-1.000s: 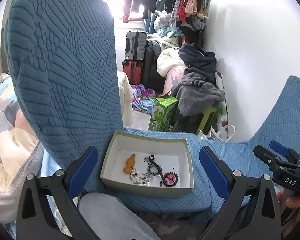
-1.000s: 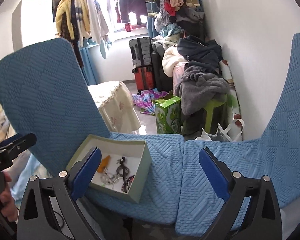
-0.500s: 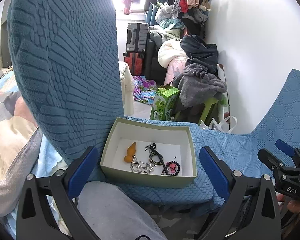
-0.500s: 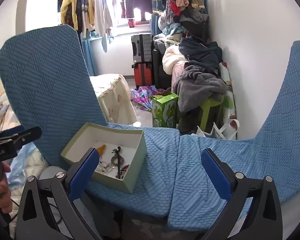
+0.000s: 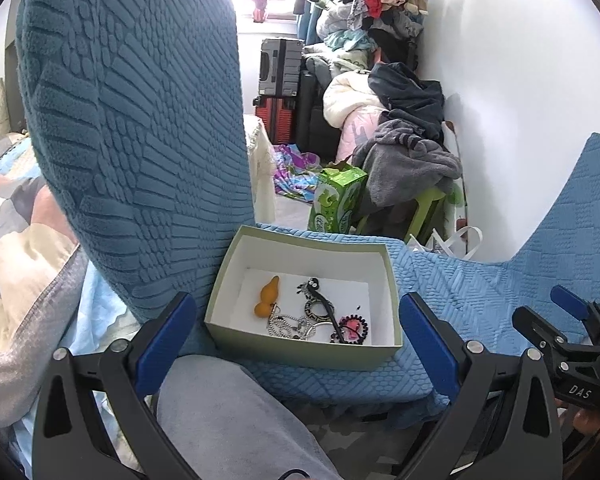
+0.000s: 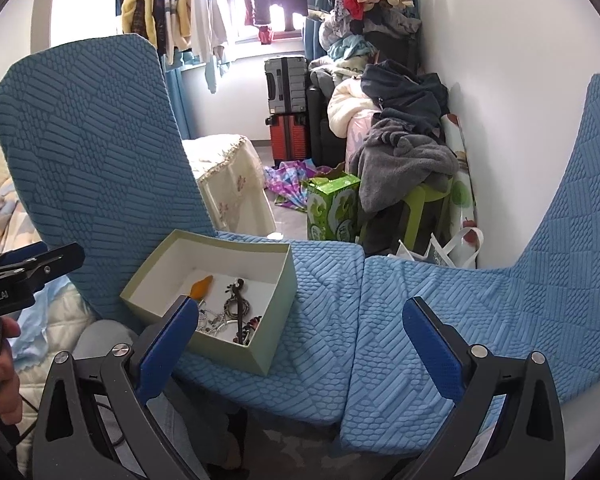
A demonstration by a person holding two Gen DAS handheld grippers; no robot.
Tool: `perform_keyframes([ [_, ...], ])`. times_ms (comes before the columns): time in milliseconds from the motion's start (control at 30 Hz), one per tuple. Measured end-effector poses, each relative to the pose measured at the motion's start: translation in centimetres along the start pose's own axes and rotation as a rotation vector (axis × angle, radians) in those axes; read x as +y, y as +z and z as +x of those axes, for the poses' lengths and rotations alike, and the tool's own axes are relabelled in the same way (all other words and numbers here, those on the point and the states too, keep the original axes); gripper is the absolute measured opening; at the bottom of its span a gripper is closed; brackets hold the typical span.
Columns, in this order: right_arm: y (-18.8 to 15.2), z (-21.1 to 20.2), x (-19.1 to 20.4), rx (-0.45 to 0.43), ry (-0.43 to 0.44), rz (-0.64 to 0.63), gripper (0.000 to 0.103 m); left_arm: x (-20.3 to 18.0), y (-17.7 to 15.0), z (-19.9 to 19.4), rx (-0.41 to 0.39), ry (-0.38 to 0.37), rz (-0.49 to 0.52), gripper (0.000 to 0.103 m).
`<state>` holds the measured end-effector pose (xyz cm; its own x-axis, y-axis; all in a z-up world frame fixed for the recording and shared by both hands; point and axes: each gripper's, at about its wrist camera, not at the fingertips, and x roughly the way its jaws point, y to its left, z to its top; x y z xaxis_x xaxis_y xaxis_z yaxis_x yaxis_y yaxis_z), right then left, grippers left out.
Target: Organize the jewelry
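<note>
Both claws, left point(image 5: 296, 338) and right point(image 6: 300, 334), gape empty; the jewelry box point(image 5: 236, 322) lies ahead of the left claw, seemingly staged for sorting.

White letters reading "DAS" stand on the black body of the right claw point(image 5: 572, 312), seen at the right edge of the left wrist view. In the right wrist view, the black body of the left claw point(image 6: 40, 260), at the left edge, carries partly cut-off white lettering ending "Robot.AI". No other text is legible.
</note>
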<state>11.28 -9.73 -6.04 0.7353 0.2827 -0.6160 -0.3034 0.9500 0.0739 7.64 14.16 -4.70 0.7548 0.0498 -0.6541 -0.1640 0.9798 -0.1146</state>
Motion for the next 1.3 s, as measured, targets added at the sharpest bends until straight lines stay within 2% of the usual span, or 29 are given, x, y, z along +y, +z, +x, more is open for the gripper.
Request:
perform_keyframes([
  [200,-0.2,0.1,-0.2,-0.001,-0.017,0.004,0.102,0.2,-0.3,0.6,0.028,0.012,0.001,0.101],
  [667,-0.4,0.4,-0.7,0.026,-0.02,0.018,0.102,0.2,-0.5,0.9,0.036,0.027,0.006,0.102],
  [1300,-0.6,-0.1,-0.6,0.017,-0.022,0.032,0.102,-0.1,-0.7,1.6,0.055,0.037,-0.002,0.102],
])
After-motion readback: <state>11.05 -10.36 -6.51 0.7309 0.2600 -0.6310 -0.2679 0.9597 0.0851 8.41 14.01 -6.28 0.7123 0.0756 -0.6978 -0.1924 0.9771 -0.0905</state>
